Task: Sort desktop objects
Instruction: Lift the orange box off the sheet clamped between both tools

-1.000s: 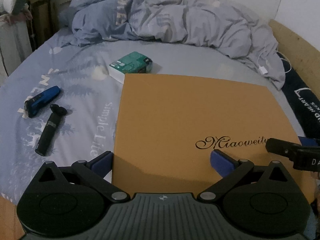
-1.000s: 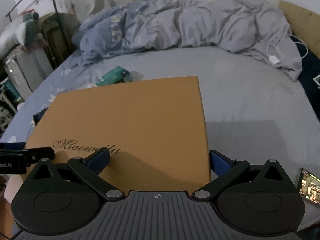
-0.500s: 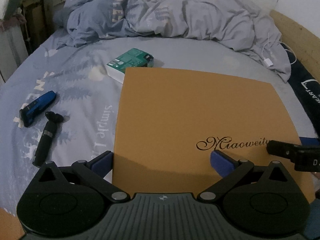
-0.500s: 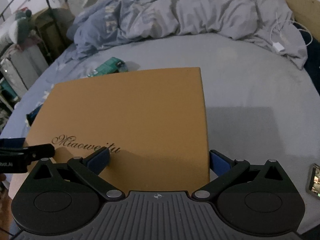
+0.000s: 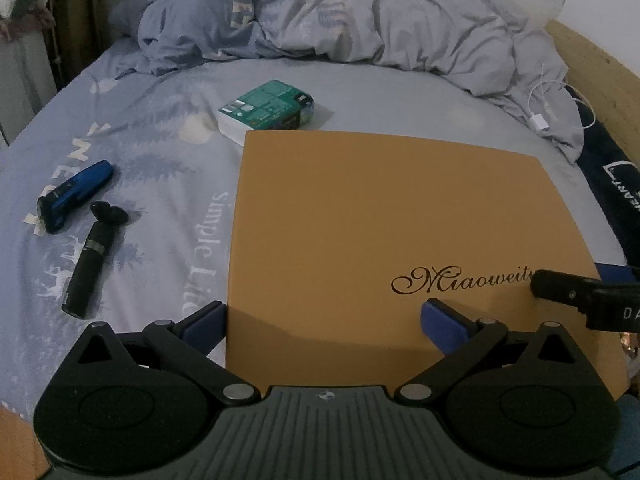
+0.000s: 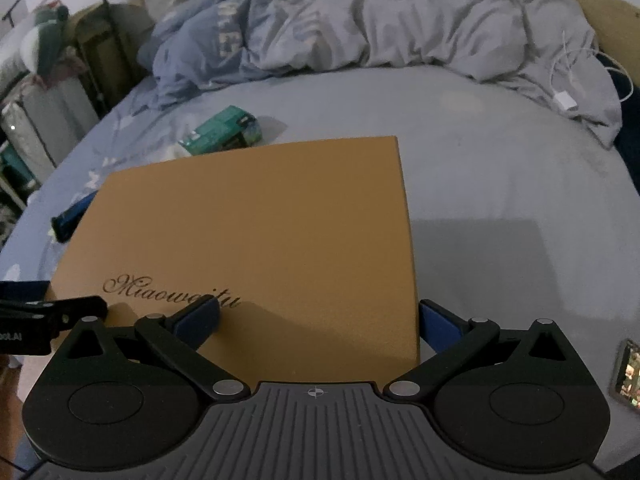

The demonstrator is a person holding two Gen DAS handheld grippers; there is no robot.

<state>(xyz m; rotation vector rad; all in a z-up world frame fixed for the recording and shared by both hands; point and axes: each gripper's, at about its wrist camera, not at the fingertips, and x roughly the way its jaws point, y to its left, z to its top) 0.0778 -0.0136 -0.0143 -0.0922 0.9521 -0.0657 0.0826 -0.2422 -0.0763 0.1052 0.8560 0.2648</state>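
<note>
A large flat orange-brown box (image 5: 392,220) with "Miaoweitu" in script fills the middle of both views and hangs a little above the bed, casting a shadow to its right. My left gripper (image 5: 324,316) is open. Its left finger (image 5: 204,320) sits against the box's left side, and its right finger lies over the lid. My right gripper (image 6: 318,316) is open too, mirrored at the box's (image 6: 260,232) right edge. On the sheet lie a green carton (image 5: 266,108), a blue shaver (image 5: 72,196) and a black cylindrical device (image 5: 92,260).
A crumpled grey-blue duvet (image 5: 340,20) is heaped at the far end of the bed. A white charger and cable (image 5: 540,120) lie at the far right near the wooden frame (image 5: 592,64). A lit phone (image 6: 626,372) rests at the bed's near right.
The bed and the items on it have shifted slightly in both views, while the box keeps its place between the fingers. Both grippers have moved together with the box.
</note>
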